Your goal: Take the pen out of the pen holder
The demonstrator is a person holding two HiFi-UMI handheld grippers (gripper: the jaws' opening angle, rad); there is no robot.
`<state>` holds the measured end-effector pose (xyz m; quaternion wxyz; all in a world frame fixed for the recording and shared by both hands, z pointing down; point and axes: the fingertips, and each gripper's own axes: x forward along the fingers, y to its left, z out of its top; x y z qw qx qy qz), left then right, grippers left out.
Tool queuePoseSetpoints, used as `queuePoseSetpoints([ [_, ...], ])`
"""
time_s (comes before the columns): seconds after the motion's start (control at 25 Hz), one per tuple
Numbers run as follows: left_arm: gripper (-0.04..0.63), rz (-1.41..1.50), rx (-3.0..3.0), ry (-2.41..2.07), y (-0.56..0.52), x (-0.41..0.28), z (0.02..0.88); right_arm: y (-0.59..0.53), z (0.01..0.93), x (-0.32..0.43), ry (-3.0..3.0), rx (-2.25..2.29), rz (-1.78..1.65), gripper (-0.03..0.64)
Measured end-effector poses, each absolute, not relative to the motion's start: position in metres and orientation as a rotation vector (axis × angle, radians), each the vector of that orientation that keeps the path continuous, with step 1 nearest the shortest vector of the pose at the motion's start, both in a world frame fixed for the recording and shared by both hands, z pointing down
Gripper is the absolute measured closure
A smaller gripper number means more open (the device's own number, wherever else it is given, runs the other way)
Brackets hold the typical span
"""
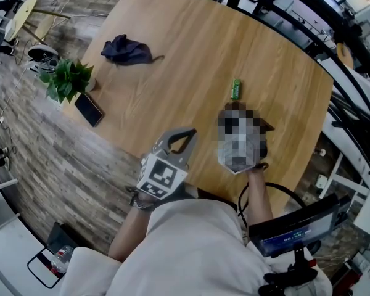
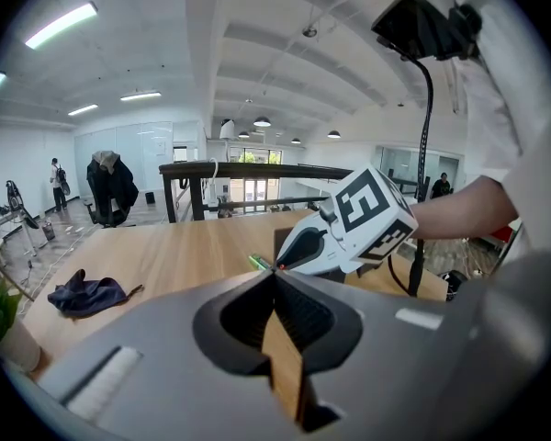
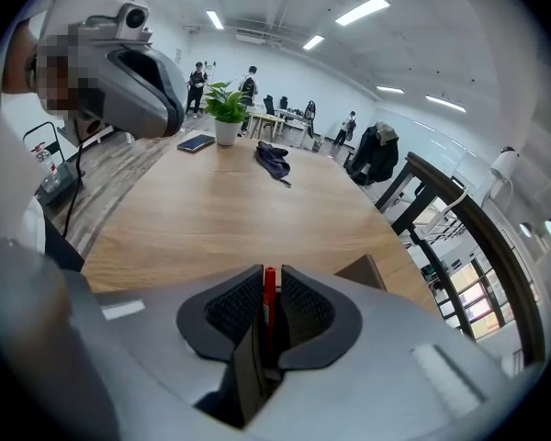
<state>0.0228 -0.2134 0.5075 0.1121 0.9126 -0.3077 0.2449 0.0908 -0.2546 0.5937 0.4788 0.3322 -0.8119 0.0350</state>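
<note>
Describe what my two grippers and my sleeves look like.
The left gripper and the right gripper match: light grey moulded shells, black ribbed fingers, and a white cube bearing black square markers on each. The person wears a pale short-sleeved shirt.

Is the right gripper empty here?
No, a red pen is clamped between the right gripper's jaws.

Cloth (image 1: pixel 126 49) left of marker (image 1: pixel 235 89) on table (image 1: pixel 191 54)
</note>
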Motion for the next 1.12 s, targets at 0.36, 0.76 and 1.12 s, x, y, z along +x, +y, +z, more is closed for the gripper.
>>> queuePoseSetpoints([
  [0.36, 0.595, 0.715, 2.679, -0.903, -0.212, 0.024, 0.507, -0.252, 0.597, 0.094, -1.965, 0.8, 0.087, 0.555],
  [0.76, 0.595, 0.725, 2.673, -0.916, -0.207, 0.02, 0.508, -0.25, 0.597, 0.095, -1.943, 0.817, 0.055, 0.574],
  [1.12, 0.597, 0.719, 2.68, -0.924, -0.202, 0.019, 0.506, -0.249, 0.59, 0.095, -1.941, 0.844, 0.019, 0.574],
])
